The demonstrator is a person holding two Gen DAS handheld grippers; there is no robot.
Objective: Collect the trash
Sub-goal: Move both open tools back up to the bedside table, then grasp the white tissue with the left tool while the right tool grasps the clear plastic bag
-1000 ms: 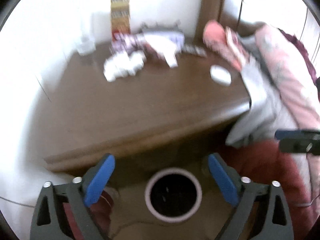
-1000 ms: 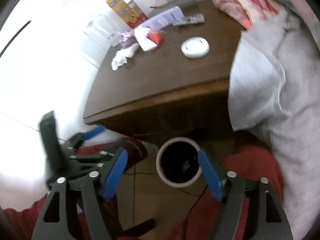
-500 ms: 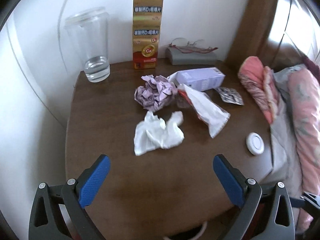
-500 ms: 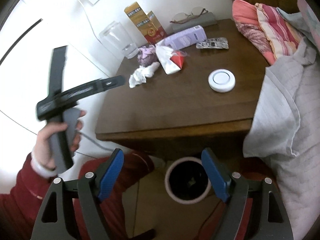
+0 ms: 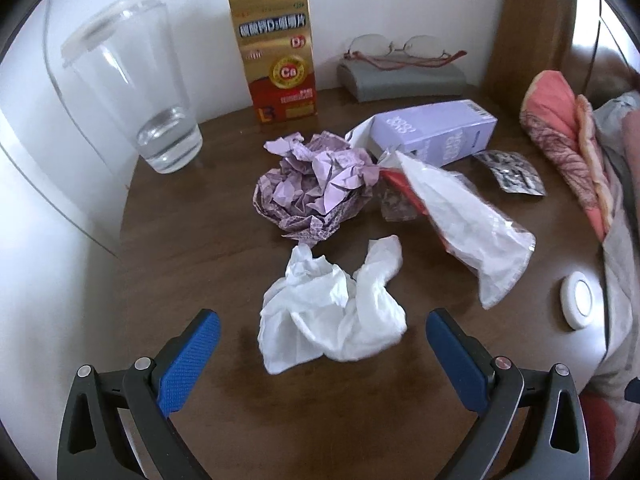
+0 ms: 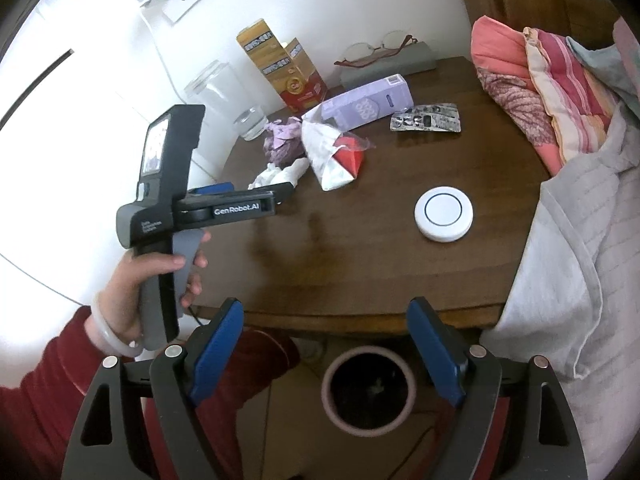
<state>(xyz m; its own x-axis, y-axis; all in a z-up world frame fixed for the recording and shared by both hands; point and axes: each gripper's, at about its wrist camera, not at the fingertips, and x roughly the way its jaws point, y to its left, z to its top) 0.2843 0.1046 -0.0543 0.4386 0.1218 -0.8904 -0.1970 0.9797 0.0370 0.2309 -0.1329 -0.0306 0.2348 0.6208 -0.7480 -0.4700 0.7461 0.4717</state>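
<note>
Left claw (image 5: 320,354), spread wide and empty above the crumpled tissue (image 5: 332,316) on the bench (image 5: 192,240); right claw (image 6: 324,344) empty, jaws just widened, over the bin (image 6: 368,392); risk: sweeping the nearby glass (image 5: 136,92).

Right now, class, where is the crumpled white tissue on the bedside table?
In the left wrist view the crumpled white tissue lies on the wooden table, just ahead of the open left tool, nearer than the crumpled purple paper.

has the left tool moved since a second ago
Yes. The left tool has gone from over the bin on the floor up over the table, and now its open jaws flank the white tissue.
</note>
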